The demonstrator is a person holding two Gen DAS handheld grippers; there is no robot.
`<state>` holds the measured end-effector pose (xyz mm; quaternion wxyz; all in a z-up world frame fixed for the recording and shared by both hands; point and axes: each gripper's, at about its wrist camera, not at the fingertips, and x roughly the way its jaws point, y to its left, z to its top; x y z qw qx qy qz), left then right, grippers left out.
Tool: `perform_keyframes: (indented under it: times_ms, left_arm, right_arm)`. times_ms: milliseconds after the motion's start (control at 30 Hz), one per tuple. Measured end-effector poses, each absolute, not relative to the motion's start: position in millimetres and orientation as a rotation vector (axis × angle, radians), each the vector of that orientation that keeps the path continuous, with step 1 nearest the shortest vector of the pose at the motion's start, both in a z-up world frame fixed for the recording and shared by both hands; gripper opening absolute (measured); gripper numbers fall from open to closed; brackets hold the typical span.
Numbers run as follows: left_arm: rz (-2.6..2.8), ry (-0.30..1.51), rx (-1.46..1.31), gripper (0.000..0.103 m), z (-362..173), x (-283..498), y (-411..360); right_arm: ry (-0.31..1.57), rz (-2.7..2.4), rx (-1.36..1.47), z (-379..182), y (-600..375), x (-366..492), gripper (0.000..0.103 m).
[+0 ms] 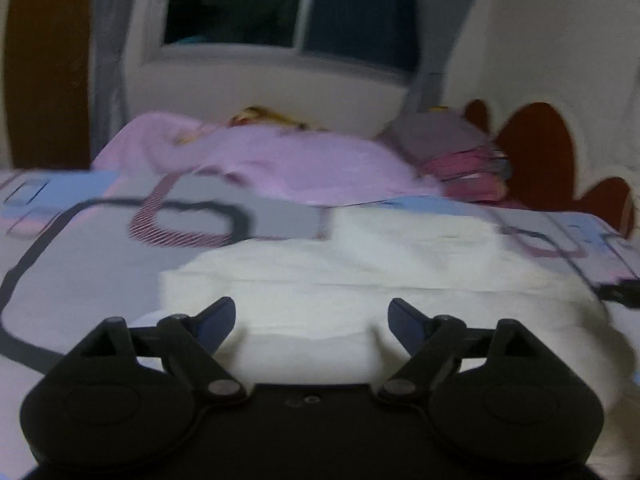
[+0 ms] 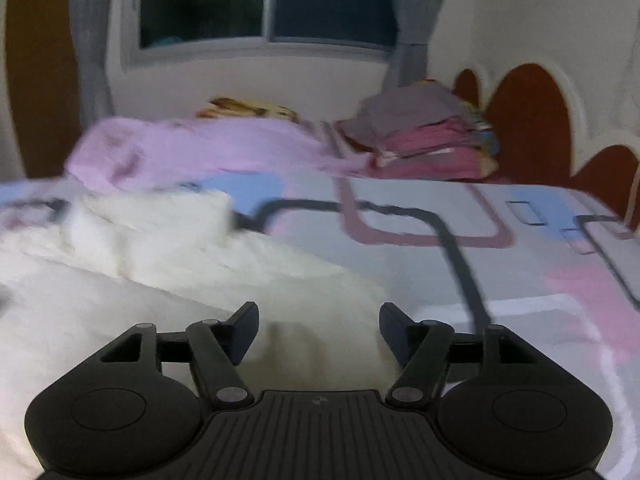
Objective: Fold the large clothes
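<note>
A large cream-white garment [image 1: 360, 280] lies partly folded on the patterned bedsheet [image 1: 80, 248]. In the left wrist view my left gripper [image 1: 312, 314] hovers over its near part, jaws wide apart with nothing pinched between them. In the right wrist view the same white garment [image 2: 160, 272] spreads to the left and centre, with a folded-over end [image 2: 152, 220] farther back. My right gripper [image 2: 318, 320] stands open above the garment's right edge, and its pads touch no cloth. Both views are motion-blurred.
A pink blanket [image 2: 192, 152] lies bunched at the far side of the bed. A stack of folded clothes [image 2: 432, 136] sits at the back right by the brown headboard [image 2: 528, 120]. A dark window [image 2: 264, 0] and grey curtains are beyond. Bare sheet [image 2: 520, 300] extends right.
</note>
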<state>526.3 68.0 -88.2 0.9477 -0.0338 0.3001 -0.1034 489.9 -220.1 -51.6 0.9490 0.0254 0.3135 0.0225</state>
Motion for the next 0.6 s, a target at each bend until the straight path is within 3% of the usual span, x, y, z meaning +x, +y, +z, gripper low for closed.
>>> perform_keyframes:
  times_ms: [233, 600]
  left_arm:
    - [-0.309, 0.659, 0.076, 0.080, -111, 508, -11]
    - [-0.145, 0.729, 0.087, 0.081, -125, 499, 51]
  right_arm:
    - [0.729, 0.228, -0.092, -79, -149, 488, 0.066]
    - [0.768, 0.076, 0.014, -93, -231, 474, 0.066]
